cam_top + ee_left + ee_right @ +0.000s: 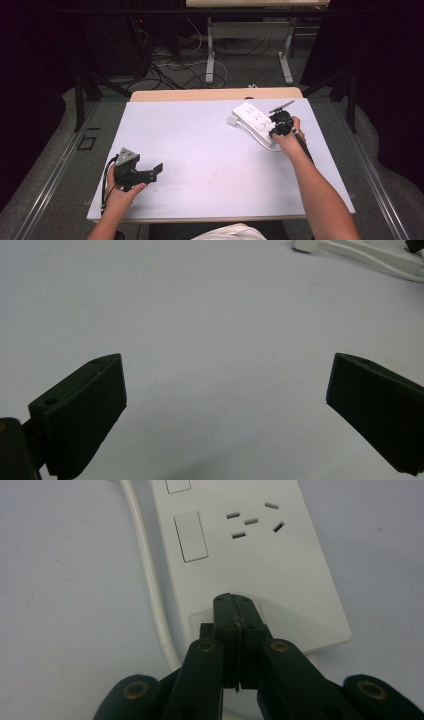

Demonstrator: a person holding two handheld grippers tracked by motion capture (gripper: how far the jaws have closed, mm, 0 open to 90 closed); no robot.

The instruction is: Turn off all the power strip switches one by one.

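Right gripper view gives us the closest look at the work: the right gripper (234, 605) has its two black jaws pressed flat together, nothing between them, and their squared tips rest on the near end of the power strip (250, 555). We see that strip as a long, smooth white plastic slab with rounded corners. Its face carries narrow dark socket slots and a flat rectangular rocker switch (190, 536), and a second switch shows at the top edge. A round white cord (150, 580) runs along one side of the strip on the bench. The jaw arms are matte black with brass-coloured pivot pins.

From the high view, we find the power strip (253, 121) lying at an angle on the far right part of the bench (200, 145), whose top is a pale, smooth, matte sheet over a light wooden edge. The right gripper (276, 131) sits over the strip's near end, held in the person's right hand.

At the near left of the bench, the left gripper (157, 170) is held in the left hand, well apart from the strip, with a grey three-cornered plate on top. In the left gripper view, its jaws stand wide apart, two thick, blunt black pads with bare bench between them, and the white power strip (380, 252) lies far off at the top right.
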